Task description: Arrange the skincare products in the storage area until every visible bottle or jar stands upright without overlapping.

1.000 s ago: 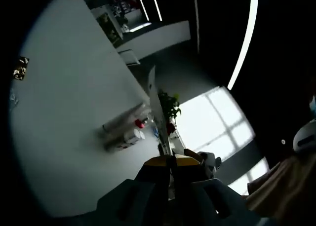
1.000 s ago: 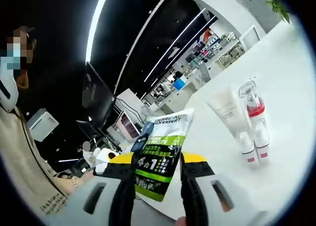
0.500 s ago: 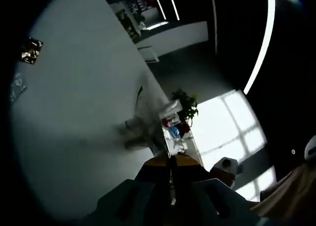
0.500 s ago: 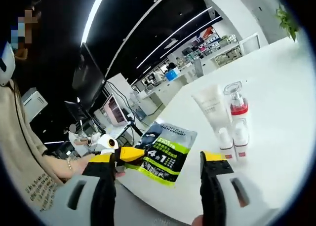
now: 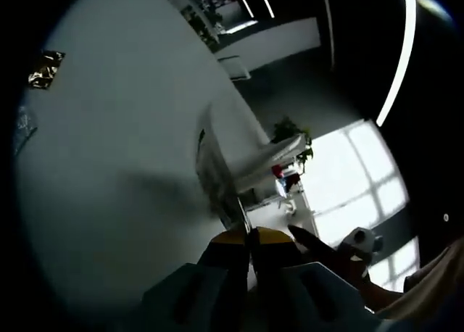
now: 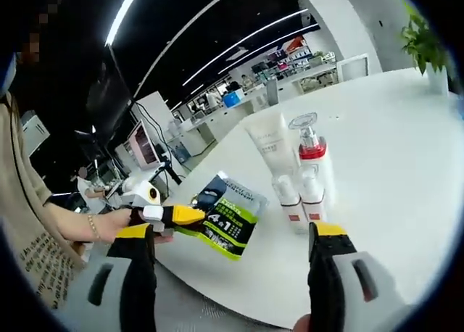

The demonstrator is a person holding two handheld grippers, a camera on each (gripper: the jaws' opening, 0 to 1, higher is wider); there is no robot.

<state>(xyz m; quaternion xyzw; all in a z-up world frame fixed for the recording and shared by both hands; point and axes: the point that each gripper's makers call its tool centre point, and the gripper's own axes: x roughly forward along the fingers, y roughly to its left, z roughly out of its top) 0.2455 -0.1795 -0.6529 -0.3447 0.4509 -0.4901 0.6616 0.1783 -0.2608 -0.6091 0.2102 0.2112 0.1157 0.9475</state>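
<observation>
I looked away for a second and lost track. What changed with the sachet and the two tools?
The right tool let go of the green-and-black sachet and opened wide. The left tool stayed clamped on its corner. The bottles kept their places on the white table.

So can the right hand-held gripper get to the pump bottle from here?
Probably yes: the right hand-held gripper is open, and the pump bottle stands ahead with bare table beside it.
</observation>
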